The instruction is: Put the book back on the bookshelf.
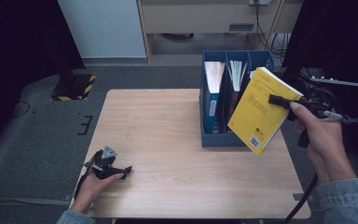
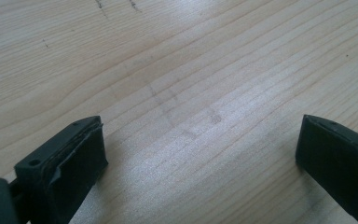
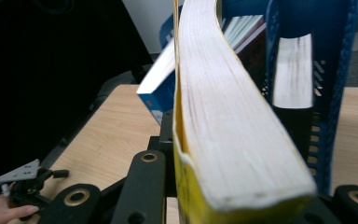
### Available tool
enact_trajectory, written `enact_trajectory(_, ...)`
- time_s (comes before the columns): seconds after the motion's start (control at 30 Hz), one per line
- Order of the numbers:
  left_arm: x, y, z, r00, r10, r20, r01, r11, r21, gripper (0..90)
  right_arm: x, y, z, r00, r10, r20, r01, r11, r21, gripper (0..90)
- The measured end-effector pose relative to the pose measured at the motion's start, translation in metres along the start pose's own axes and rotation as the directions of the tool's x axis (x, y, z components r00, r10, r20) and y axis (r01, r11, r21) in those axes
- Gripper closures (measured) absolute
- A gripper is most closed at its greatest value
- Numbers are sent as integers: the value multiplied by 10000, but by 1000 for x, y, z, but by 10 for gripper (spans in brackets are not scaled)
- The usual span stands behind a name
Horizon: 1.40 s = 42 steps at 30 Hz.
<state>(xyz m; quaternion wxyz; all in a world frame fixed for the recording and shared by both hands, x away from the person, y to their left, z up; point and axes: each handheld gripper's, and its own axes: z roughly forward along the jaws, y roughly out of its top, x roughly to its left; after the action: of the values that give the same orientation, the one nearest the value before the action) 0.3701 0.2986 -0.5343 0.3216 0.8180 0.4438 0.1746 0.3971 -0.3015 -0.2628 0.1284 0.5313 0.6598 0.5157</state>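
Note:
A thick yellow book (image 1: 260, 112) hangs tilted in the air over the right end of a blue file organizer (image 1: 214, 139), and my right gripper (image 1: 275, 99) is shut on its upper edge. In the right gripper view the book's pale page edge (image 3: 228, 116) runs away from me between the jaws of the right gripper (image 3: 242, 198), toward the organizer (image 3: 340, 93). A blue book (image 1: 212, 100) and another volume (image 1: 235, 77) stand in the organizer's slots. My left gripper (image 1: 121, 171) rests on the wooden table (image 1: 168, 121) at the near left, its jaws wide apart over bare wood, open (image 2: 200, 154).
The organizer stands at the table's right half, near the far edge. A black-and-yellow striped base (image 1: 74, 86) sits on the grey floor beyond the table's left corner. A light cabinet (image 1: 205, 18) lines the back wall. Dark curtains flank both sides.

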Motion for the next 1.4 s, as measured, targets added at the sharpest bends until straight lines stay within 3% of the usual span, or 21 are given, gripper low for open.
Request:
enact_trajectory(0.33, -1, 0, 0, 10000, 11, 10, -11, 10000, -7, 7, -16, 2, 8, 9975, 121, 696, -132, 9998, 155, 746)
enact_trajectory(0.97, -2, 0, 1, 9999, 85, 59, -84, 9999, -72, 6, -15, 15, 51, 9862, -295, 1629, 206, 9982, 560, 747)
enact_trajectory(1.4, -2, 0, 1, 9999, 115, 103, -115, 9999, -37, 6, 5, 26, 85, 9812, -657, 1813, 560, 9967, 583, 746)
